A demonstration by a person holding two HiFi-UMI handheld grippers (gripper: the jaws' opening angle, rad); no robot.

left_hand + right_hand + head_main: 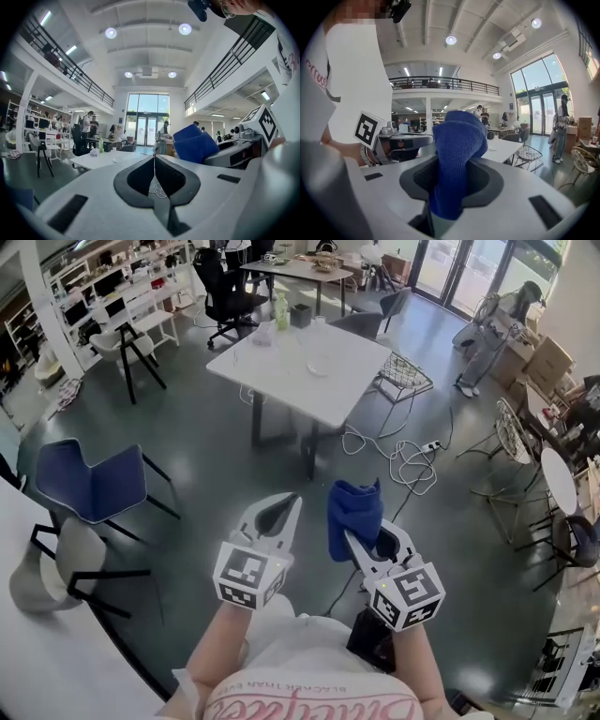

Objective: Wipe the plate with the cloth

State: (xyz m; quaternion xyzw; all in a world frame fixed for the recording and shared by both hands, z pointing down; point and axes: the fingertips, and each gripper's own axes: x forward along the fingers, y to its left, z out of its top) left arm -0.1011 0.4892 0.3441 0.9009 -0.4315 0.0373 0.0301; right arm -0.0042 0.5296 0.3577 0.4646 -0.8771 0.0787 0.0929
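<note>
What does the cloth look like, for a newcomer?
On the near side of the white table, two claws point forward over the dark floor. The cloth is the blue folded wad pinched in the right claw; the left claw is shut on nothing.

The cloth sits in the right claw, beside the left claw.

White T-shirt, pink lettering, white tools
</note>
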